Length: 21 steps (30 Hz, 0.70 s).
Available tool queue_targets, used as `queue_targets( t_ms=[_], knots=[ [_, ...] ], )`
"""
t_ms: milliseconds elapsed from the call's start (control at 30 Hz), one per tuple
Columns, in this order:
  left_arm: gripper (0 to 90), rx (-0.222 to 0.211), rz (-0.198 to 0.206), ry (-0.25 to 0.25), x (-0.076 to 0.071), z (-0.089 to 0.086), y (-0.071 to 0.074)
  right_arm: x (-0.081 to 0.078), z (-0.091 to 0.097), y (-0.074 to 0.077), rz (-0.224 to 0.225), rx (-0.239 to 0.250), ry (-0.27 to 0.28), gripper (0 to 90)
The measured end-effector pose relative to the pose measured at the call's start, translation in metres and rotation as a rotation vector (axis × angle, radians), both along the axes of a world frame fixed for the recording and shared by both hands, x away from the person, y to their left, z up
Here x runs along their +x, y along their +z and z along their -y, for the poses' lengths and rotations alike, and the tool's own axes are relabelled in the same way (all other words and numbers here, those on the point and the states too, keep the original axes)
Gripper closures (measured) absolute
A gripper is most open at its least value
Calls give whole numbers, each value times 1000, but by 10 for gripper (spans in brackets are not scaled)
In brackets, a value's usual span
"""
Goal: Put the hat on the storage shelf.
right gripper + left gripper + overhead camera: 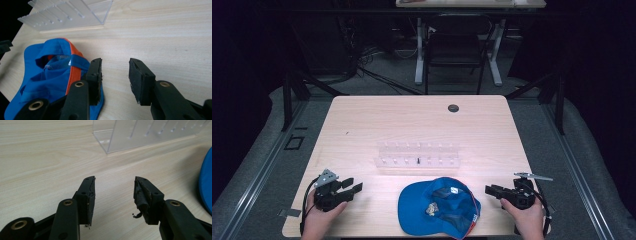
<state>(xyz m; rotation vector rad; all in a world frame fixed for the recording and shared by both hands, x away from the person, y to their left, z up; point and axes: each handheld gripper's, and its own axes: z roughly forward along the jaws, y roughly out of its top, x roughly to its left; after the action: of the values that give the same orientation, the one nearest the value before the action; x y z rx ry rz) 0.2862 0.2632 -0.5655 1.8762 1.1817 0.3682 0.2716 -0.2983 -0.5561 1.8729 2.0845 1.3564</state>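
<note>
A blue cap [439, 207] with orange trim lies upside down near the table's front edge, something small and pale in its hollow. A clear acrylic rack [418, 155] with two rows of small pegs stands behind it at mid-table. My left gripper [354, 185] rests to the cap's left, jaws open and empty [115, 187], with the rack [140, 133] ahead. My right gripper [490, 190] sits to the cap's right, open [115, 68], nothing between its jaws, the cap [53, 75] beside its left jaw.
A round black grommet [453, 108] sits near the table's far edge. Beyond the table stand a dark chair [455, 50] and white desk legs [419, 50]. Bare wood [362, 125] spreads around the rack.
</note>
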Motion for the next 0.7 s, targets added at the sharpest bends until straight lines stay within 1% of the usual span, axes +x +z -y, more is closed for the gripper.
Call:
queue_targets(
  t_ms=[33,67,100,133,167,200,233,267,300,333,367,400,433,467,500,533,567,633,667,700],
  knots=[
    [529,6,9,-4,0,1,0,0,0,0,0,0,0,627],
    [530,13,4,-23,-1,3,2,-1,-3,1,-4,-12,24,627],
    [525,13,4,-23,-1,3,2,-1,-3,1,-4,-12,24,627],
    [518,4,8,-29,-2,6,3,-3,-6,3,-5,-31,38,627],
    [511,4,8,-29,-2,6,3,-3,-6,3,-5,-31,38,627],
    [511,3,1,-37,-3,7,3,-3,-7,4,-11,-43,38,627],
    [509,7,-7,-46,-3,8,3,-3,-9,4,-33,-48,44,627],
    [510,9,2,-48,-4,10,2,-3,-10,5,-42,-46,47,628],
    [510,16,-3,-59,-5,12,2,-3,-11,5,-52,-49,53,630],
    [510,23,2,-70,-5,14,2,-3,-13,5,-58,-49,67,630],
    [511,33,3,-74,-6,17,2,-4,-16,5,-60,-57,74,630],
    [511,41,7,-95,-7,21,3,-4,-17,5,-60,-59,78,631],
    [512,41,7,-95,-7,21,3,-4,-17,5,-60,-59,78,631],
    [512,42,17,-100,-8,23,3,-4,-18,4,-59,-60,89,631],
    [513,49,14,-110,-8,25,4,-4,-19,4,-63,-61,91,630],
    [516,50,22,-115,-9,27,3,-5,-20,3,-70,-59,100,630],
    [517,64,20,-126,-8,29,3,-5,-21,2,-75,-61,101,630],
    [518,73,22,-141,-8,32,3,-5,-22,0,-83,-68,108,629],
    [518,75,16,-147,-8,33,3,-5,-23,-1,-89,-72,118,627],
    [518,72,20,-149,-7,34,2,-5,-23,-1,-89,-72,118,627]
  ],
)
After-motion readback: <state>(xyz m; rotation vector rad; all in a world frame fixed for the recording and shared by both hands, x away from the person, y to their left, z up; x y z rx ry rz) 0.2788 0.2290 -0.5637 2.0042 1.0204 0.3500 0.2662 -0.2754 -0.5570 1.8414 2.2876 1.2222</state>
